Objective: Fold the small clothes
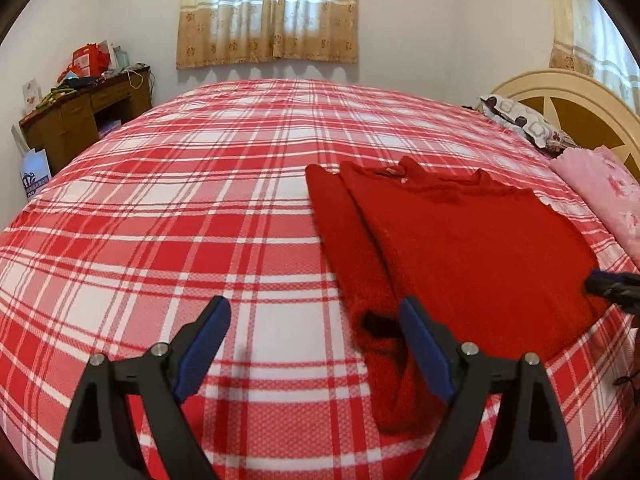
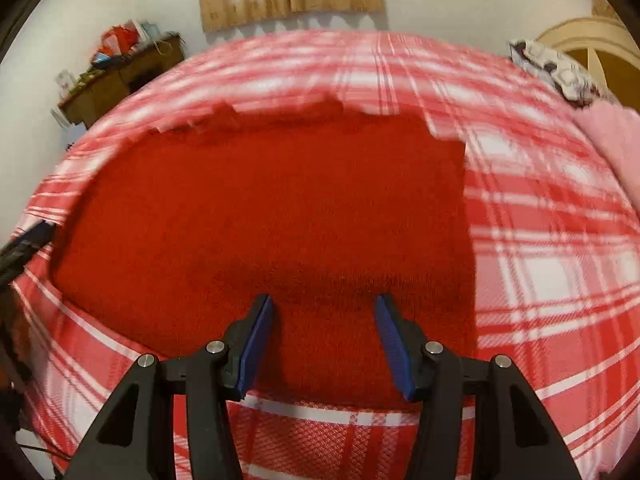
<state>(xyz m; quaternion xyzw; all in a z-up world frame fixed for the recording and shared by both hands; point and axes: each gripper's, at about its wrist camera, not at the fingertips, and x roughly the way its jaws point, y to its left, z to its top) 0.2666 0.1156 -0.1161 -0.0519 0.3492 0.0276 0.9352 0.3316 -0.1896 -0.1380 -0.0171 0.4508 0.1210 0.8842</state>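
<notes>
A red fuzzy sweater (image 1: 460, 248) lies flat on the red and white plaid bed (image 1: 200, 200), its left sleeve running down toward the near edge. My left gripper (image 1: 316, 308) is open and empty, just above the sleeve's cuff end, with its right finger beside the cuff. In the right wrist view the sweater (image 2: 280, 208) fills the middle. My right gripper (image 2: 324, 304) is open and empty, hovering over the sweater's bottom hem. The right gripper's tip also shows in the left wrist view (image 1: 612, 286) at the sweater's right side.
A pink folded cloth (image 1: 604, 196) and a patterned pillow (image 1: 524, 124) lie by the cream headboard (image 1: 560, 92) at the right. A cluttered wooden desk (image 1: 80, 108) stands against the wall at the left. A curtained window (image 1: 268, 12) is behind the bed.
</notes>
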